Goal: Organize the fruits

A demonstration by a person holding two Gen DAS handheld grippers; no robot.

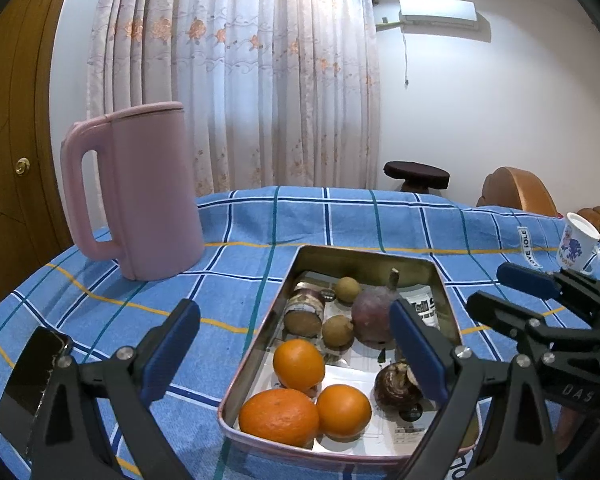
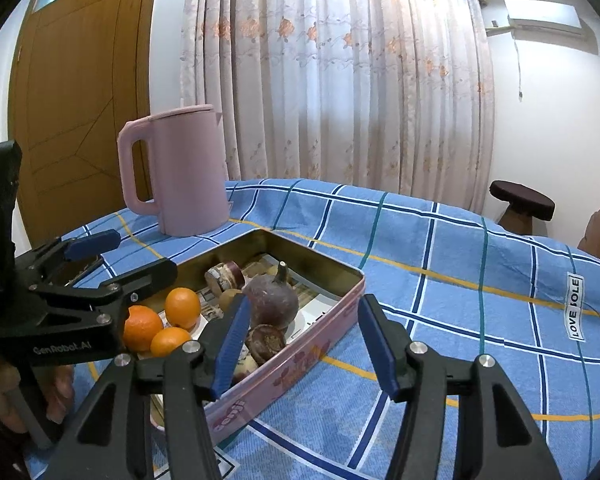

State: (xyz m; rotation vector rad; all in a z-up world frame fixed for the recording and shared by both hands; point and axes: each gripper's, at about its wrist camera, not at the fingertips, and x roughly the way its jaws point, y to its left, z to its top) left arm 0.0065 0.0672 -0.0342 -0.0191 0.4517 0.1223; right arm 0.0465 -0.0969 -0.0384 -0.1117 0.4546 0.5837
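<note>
A metal tin [image 1: 364, 254] with a pink outer wall [image 2: 300, 364] lies on the blue checked cloth. Inside it are three oranges [image 1: 299, 364] [image 1: 278, 416] [image 1: 343, 411], two small brown longans [image 1: 337, 330], a round purple-brown fruit with a stem [image 1: 370, 316] [image 2: 271, 300], a dark brown bulb [image 1: 396, 384] [image 2: 266, 340] and a small jar-like cylinder [image 1: 304, 308]. My left gripper [image 1: 296, 344] is open above the tin's near left part and holds nothing. My right gripper [image 2: 306, 344] is open over the tin's right wall, also with nothing in it.
A pink kettle [image 1: 152, 192] stands behind the tin at the left. A dark phone [image 1: 32, 384] lies near the left edge, and a white printed mug [image 1: 578, 244] sits at the far right. Beyond the table are a curtain, a wooden door and a stool [image 2: 522, 202].
</note>
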